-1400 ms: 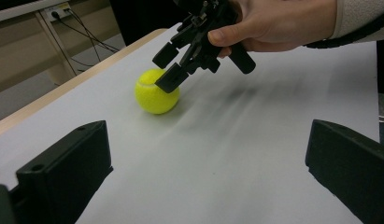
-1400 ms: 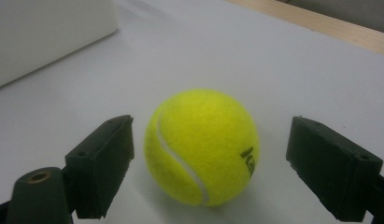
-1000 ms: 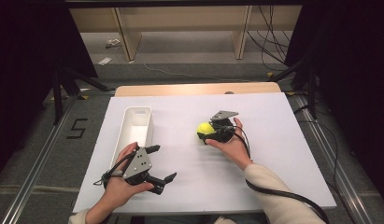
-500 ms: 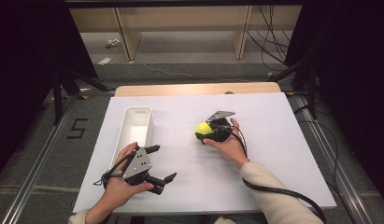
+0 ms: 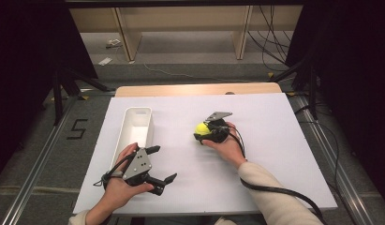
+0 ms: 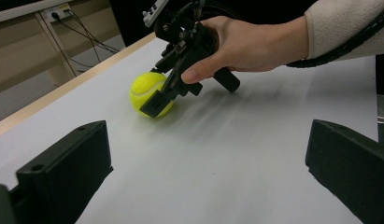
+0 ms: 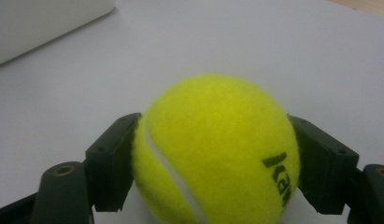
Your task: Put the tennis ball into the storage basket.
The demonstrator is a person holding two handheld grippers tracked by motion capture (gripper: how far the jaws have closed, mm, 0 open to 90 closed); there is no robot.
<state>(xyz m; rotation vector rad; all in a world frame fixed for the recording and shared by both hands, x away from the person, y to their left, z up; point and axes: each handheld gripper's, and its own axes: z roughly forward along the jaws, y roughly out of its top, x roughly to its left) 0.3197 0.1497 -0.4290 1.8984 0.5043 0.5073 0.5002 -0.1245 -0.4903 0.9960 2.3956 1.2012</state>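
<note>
A yellow tennis ball (image 5: pixel 200 128) rests on the white table (image 5: pixel 274 154) right of centre. My right gripper (image 5: pixel 199 134) is shut on it, one black jaw pressed on each side of the ball (image 7: pixel 217 149). The left gripper view shows the same ball (image 6: pixel 150 91) touching the table with the right gripper (image 6: pixel 155 99) clamped round it. My left gripper (image 5: pixel 163 164) lies low near the table's front left, open, with nothing between its wide-apart jaws (image 6: pixel 208 172).
A white oblong bin (image 5: pixel 134 122) stands at the table's left, just beyond the left hand; its wall (image 7: pixel 40 23) lies a short way ahead of the ball. Wooden shelving and cables lie on the floor past the far edge.
The right gripper and the ball have shifted slightly to the left. The left hand and its gripper have stayed put.
</note>
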